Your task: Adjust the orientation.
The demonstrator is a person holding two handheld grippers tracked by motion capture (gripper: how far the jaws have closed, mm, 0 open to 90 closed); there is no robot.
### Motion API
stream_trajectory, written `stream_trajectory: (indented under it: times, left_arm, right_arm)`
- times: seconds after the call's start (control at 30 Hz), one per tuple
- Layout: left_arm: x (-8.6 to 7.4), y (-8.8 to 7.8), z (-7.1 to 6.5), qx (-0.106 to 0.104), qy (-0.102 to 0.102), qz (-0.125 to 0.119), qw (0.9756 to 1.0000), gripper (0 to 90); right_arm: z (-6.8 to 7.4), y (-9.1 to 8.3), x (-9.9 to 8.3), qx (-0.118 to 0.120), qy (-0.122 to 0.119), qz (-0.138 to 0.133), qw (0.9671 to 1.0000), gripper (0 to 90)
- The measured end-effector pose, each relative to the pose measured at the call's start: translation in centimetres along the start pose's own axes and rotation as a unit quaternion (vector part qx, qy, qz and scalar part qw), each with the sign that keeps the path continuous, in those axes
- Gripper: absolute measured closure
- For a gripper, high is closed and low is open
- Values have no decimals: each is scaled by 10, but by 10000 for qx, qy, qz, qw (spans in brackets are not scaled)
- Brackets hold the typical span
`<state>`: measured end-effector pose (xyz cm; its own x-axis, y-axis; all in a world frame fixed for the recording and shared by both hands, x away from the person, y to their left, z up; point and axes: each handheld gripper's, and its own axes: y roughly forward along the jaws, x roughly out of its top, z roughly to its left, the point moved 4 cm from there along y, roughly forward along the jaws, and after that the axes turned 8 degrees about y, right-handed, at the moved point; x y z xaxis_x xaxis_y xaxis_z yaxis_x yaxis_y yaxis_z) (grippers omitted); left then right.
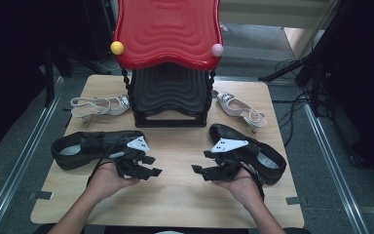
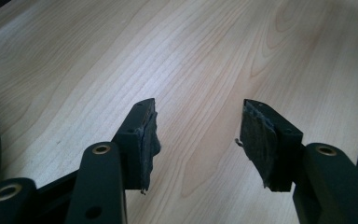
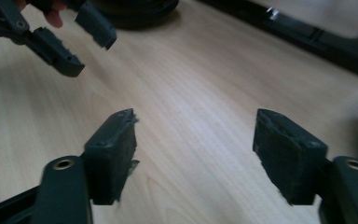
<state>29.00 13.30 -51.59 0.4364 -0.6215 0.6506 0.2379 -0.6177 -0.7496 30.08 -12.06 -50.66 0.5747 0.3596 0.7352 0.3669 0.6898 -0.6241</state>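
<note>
a: start with the high view. what is nearest the tools?

b: two black leather shoes. the left black shoe (image 1: 90,147) lies on its side on the pale wooden bench (image 1: 175,195), opening toward the camera, grey insole showing, just beside the left tool (image 1: 152,165). the right black shoe (image 1: 258,151) lies near the right edge, glossy, toe pointing toward the middle, partly behind the right tool (image 1: 198,169).

a: do the tools hold either shoe?

b: no. each sits in a hand over bare wood in front of the shoes, tips facing each other, well apart. the jaws of both stand wide with nothing between them.

a: what else is on the bench?

b: a red and black shoe rack (image 1: 168,58) at the back centre, with a yellow ball (image 1: 117,48) and a pink ball (image 1: 217,49) at its corners. a white sandal (image 1: 97,105) lies to its left and another white sandal (image 1: 238,109) to its right.

a: now the left gripper view.

b: the left tool (image 2: 196,140) has its padded jaws spread over empty wood grain; a dark curved edge at the far left could be the shoe, i cannot tell.

a: and the right gripper view?

b: the right tool (image 3: 193,154) is gaping too, bare wood between the jaws. the left tool (image 3: 77,44) shows at the upper left, spread as well, and the rack's black base runs along the top.
</note>
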Motion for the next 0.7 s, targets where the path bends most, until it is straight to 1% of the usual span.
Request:
stream_trajectory:
  times: [0.03, 0.07, 0.1, 0.13, 0.17, 0.2, 0.23, 0.27, 0.3, 0.33, 0.37, 0.4, 0.43, 0.47, 0.5, 0.53, 0.57, 0.6, 0.63, 0.67, 0.7]
  left_arm:
    - [0, 0, 0, -13, -10, -56, 10000, 443]
    - [1, -1, 0, -116, -32, -78, 9999, 408]
    - [2, -1, 0, -283, -98, -107, 9995, 373]
    - [2, -1, 0, -283, -98, -107, 9995, 355]
    - [2, -1, 0, -489, -136, -140, 9986, 355]
    - [3, -3, 0, -388, -91, -108, 9991, 364]
    - [3, -5, 1, -312, -34, -105, 9995, 415]
    - [3, -5, 1, -312, -34, -105, 9995, 455]
    - [4, -6, 1, -270, 11, -102, 9996, 455]
    - [4, -8, 2, -243, 46, -88, 9997, 481]
    - [4, -8, 2, -226, 59, -80, 9997, 465]
    - [5, -8, 3, -177, 23, -84, 9998, 410]
    - [5, -8, 3, -211, -78, -17, 9997, 334]
    - [5, -8, 3, -279, -137, -5, 9995, 323]
    - [6, -8, 2, -262, -125, -12, 9996, 331]
    - [7, -8, 1, -189, -63, 4, 9998, 345]
    - [7, -8, 1, -189, -63, 4, 9998, 360]
    - [8, -10, 0, -145, 49, 35, 9999, 366]
    - [8, -11, 1, -178, 52, -3, 9998, 369]
    - [8, -12, 1, -194, 43, -40, 9998, 385]
    - [8, -12, 1, -194, 43, -40, 9998, 397]
  right_arm:
    - [-1, -2, 1, 8, -32, -28, 10000, 341]
    - [-2, -2, 1, -36, -39, -42, 10000, 358]
    - [-3, -3, 1, -90, -32, -41, 9999, 396]
    - [-3, -3, 1, -90, -32, -41, 9999, 396]
    - [-3, -4, 1, -100, -69, -38, 9999, 427]
    - [-5, -5, 1, -185, -32, 44, 9998, 443]
    - [-5, -5, 1, -188, 35, 88, 9998, 438]
    - [-5, -5, 1, -188, 35, 88, 9998, 438]
    - [-6, -5, 1, -184, 67, 108, 9998, 438]
    - [-6, -5, 1, -243, 29, 134, 9996, 445]
    - [-7, -4, 1, -254, -4, 174, 9995, 445]
    - [-6, -4, 0, -270, 13, 226, 9994, 444]
    - [-7, -3, -1, -274, -5, 273, 9993, 445]
    - [-6, -3, -2, -241, 12, 325, 9992, 447]
    - [-6, -2, -2, -193, 17, 353, 9992, 470]
    - [-5, -2, -2, -146, 23, 369, 9992, 492]
    - [-5, -2, -2, -146, 23, 369, 9992, 492]
    - [-4, -3, 0, -10, 76, 349, 9994, 480]
    - [-4, -3, 0, 8, 57, 328, 9994, 482]
    - [-3, -3, 0, 1, -24, 329, 9995, 482]
    - [-3, -3, 0, 1, -24, 329, 9995, 482]
